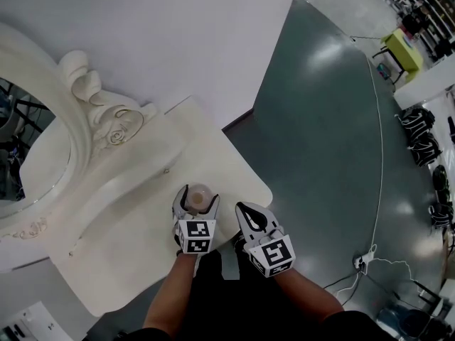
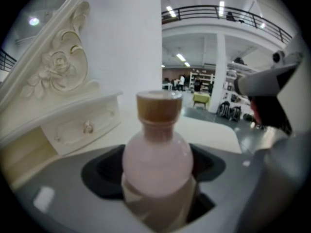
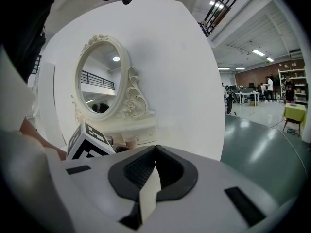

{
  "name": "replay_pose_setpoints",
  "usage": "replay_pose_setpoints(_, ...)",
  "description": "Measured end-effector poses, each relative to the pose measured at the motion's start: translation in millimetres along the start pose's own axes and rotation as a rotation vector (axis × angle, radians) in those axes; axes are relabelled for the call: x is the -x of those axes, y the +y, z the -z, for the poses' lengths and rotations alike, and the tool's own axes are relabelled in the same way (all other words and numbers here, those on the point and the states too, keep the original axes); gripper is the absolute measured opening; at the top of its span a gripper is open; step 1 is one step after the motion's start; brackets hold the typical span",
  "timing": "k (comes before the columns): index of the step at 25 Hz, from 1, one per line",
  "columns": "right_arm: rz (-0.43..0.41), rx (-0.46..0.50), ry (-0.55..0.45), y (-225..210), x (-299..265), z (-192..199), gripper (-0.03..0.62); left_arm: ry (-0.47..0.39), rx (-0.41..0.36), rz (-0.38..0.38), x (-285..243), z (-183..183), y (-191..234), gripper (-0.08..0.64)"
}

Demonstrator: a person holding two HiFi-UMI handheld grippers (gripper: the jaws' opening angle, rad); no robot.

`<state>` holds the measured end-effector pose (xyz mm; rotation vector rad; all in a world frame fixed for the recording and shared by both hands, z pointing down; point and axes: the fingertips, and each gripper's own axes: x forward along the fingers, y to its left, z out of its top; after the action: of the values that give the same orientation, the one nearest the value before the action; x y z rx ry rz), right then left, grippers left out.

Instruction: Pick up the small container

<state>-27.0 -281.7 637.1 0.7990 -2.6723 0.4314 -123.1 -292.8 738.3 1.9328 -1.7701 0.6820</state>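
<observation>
While the left gripper [image 1: 198, 199] reaches over the near edge of the table [image 1: 135, 244], its fingers stand wide apart on either side of the small container [image 2: 156, 163], with a gap showing between each pad and the glass. The container is a round-bodied pink bottle with a wood-coloured cap. It stands upright on the cream tabletop, towards the rounded front corner. Just beside it, the right gripper [image 1: 247, 212] hangs at the table's edge with its fingers pressed together and nothing between them. The table is a pale dressing table with a small drawer [image 2: 82, 125] under a raised shelf. At the back, a carved scroll and rose frame [image 1: 103, 116] holds an oval mirror [image 3: 99, 79]. A plain white wall panel [image 1: 163, 27] rises behind it. Beyond lies a glossy grey-green floor [image 1: 320, 119] in a large hall, crossed by a thin cable [image 1: 381, 155]. Dark bags [image 1: 421, 132] and a yellow-green stand [image 1: 402, 48] sit far off to the right.
</observation>
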Motion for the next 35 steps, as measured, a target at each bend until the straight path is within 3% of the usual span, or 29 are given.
replay_pose_setpoints(10,-0.015,-0.011,0.025,-1.1,-0.7,2.9,0.006,0.098,0.019,0.031,-8.2,3.5,-0.8,0.394)
replay_pose_setpoints(15,-0.022,-0.015,0.023,4.0,-3.1,2.1,0.006,0.108,0.023,0.044,-9.2,4.8,0.8,0.402)
replay_pose_setpoints(26,0.021,-0.001,0.012,-4.0,5.4,-2.4,0.006,0.015,-0.005,0.026,4.9,-3.2,-3.4,0.402)
replay_pose_setpoints(35,0.061,0.030,-0.045,-9.0,9.3,-27.3,0.006,-0.113,-0.015,0.018,44.1,-53.0,1.8,0.402)
